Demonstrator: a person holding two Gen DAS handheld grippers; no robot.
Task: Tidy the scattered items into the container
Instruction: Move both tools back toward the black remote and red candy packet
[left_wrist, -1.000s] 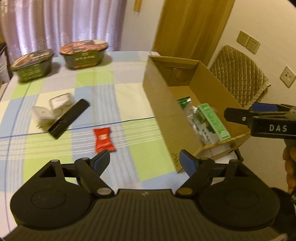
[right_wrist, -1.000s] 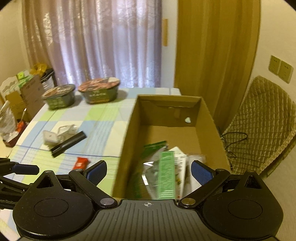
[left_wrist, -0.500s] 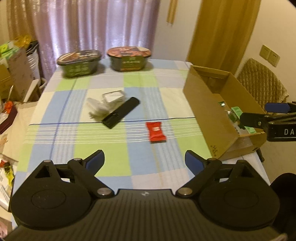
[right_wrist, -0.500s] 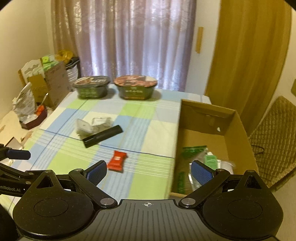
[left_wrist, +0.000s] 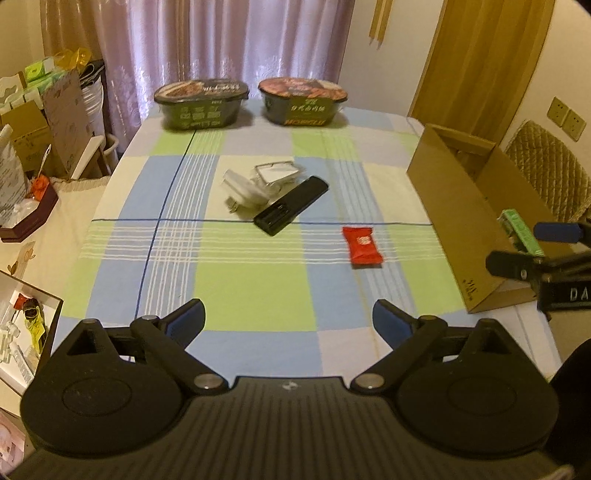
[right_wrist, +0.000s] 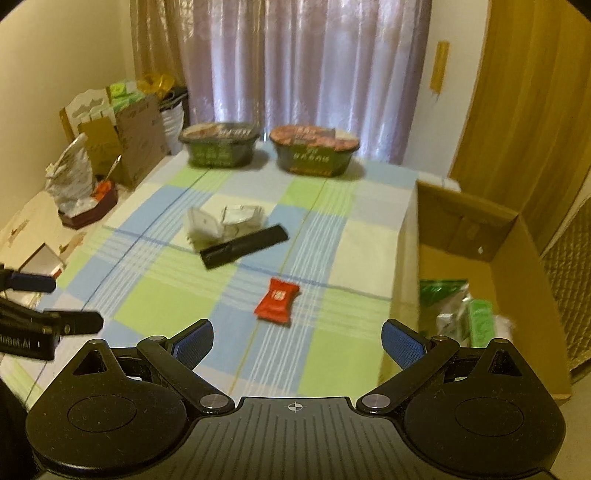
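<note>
Fingers of the left gripper (left_wrist: 288, 319) are spread wide and nothing is held between them; those of the right gripper (right_wrist: 297, 341) are equally wide and empty. Both tools are kept low over the near edge of the table (left_wrist: 255, 284), so each camera takes in the whole cloth, which suits a choice of the next item.

Four loose things are seen ahead of the fingers. A red packet (left_wrist: 362, 246) lies nearest, just beyond the left gripper's right fingertip and, in the right view, almost centred between the right gripper's fingers (right_wrist: 277, 302). Farther ahead a black remote (left_wrist: 291, 210) is laid diagonally, its far side touching a white plug (left_wrist: 242, 192) and a clear packet (left_wrist: 275, 173); the three form one cluster. Two noodle bowls (left_wrist: 201, 103) (left_wrist: 303, 99) are set side by side at the far edge, well apart from the rest.

The box (left_wrist: 458, 221) is stood open-topped at the table's right edge, outside the right fingertip in both views, so items can be dropped in from above. Green packets (right_wrist: 480, 325) are already inside it, so the task is judged partly done.

The red packet is judged the likely next pick, being nearest the box and lined up with the right gripper. Being flat and slippery, it may slide on the cloth when pinched
</note>
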